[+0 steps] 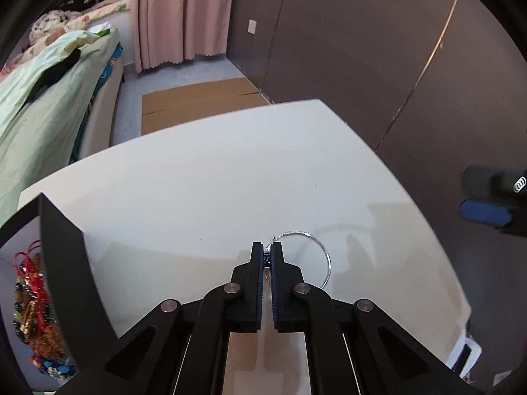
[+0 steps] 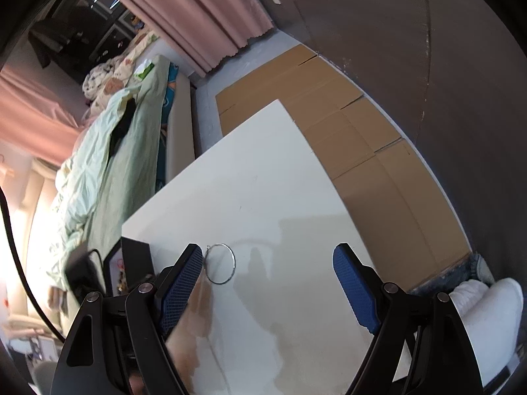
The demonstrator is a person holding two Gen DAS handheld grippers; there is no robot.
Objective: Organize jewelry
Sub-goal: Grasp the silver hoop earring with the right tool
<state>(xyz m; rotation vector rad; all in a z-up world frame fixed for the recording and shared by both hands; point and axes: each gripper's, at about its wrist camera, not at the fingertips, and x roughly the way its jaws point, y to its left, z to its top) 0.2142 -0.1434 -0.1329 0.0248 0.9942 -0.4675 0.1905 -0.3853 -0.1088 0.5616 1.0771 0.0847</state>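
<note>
We judge the thin silver bangle (image 1: 316, 247) light, stiff and slippery; the left gripper (image 1: 266, 256) pinches its clasp end, while the right gripper (image 2: 268, 263) hangs wide open and empty.

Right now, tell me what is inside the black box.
The black box holds a heap of beaded jewelry tied with red cords. The box's dark wall and the picture's edge cover the rest, so what lies deeper cannot be seen.

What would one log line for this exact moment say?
left gripper: shut on silver hoop | right gripper: open, holding nothing | hoop lies on white table | black jewelry box at table's left
</note>
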